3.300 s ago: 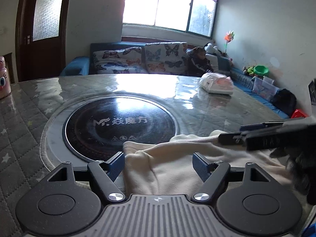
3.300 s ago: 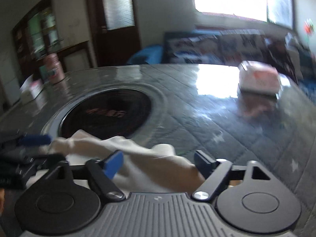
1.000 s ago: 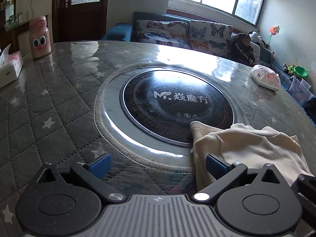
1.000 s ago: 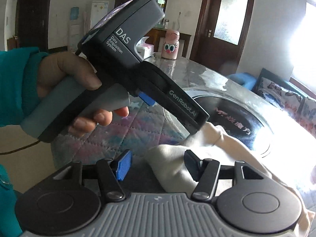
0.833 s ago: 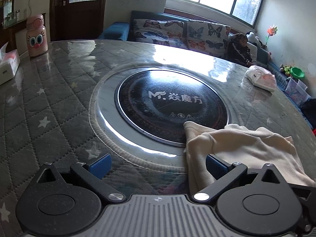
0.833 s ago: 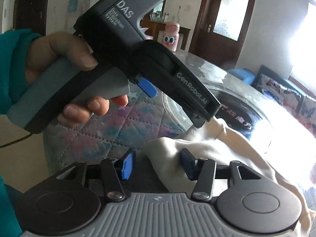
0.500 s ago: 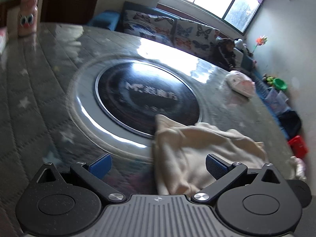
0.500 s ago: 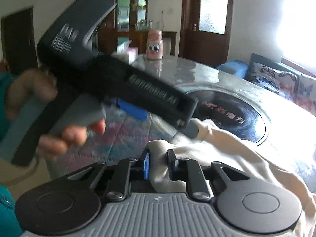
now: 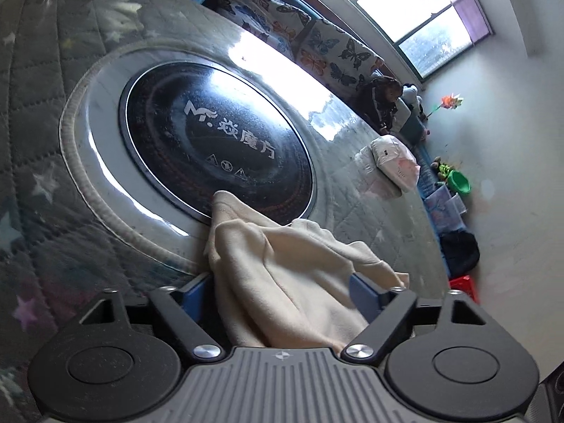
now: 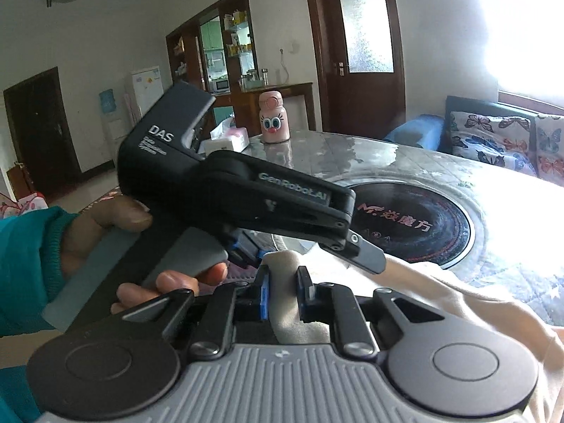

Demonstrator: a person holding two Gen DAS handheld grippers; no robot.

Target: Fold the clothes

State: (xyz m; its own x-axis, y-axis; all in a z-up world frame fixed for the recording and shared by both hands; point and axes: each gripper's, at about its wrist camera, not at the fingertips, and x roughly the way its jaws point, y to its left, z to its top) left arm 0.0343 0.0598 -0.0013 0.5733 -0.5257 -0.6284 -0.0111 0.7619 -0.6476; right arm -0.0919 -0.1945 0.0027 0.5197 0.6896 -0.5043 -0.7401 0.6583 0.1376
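A cream garment [image 9: 282, 275] lies bunched on the round table, its far corner over the black induction plate [image 9: 215, 141]. My left gripper [image 9: 282, 292] is open, tilted, with the cloth lying between its blue pads. In the right wrist view my right gripper [image 10: 283, 294] is shut on a fold of the cream garment [image 10: 440, 303]. The left gripper's body [image 10: 246, 190], held in a hand with a teal sleeve, crosses just above and in front of the right gripper.
The table has a quilted star-pattern cover under glass [image 9: 38, 112]. A white plastic bag [image 9: 391, 162] lies at the far right edge. A pink bottle [image 10: 273, 116] and tissue box [image 10: 225, 139] stand at the far side. A butterfly-print sofa [image 9: 317, 46] is behind.
My right gripper has closed on the garment's fold. My left gripper has moved right and forward over the cloth and tilted, its jaws now narrower around it.
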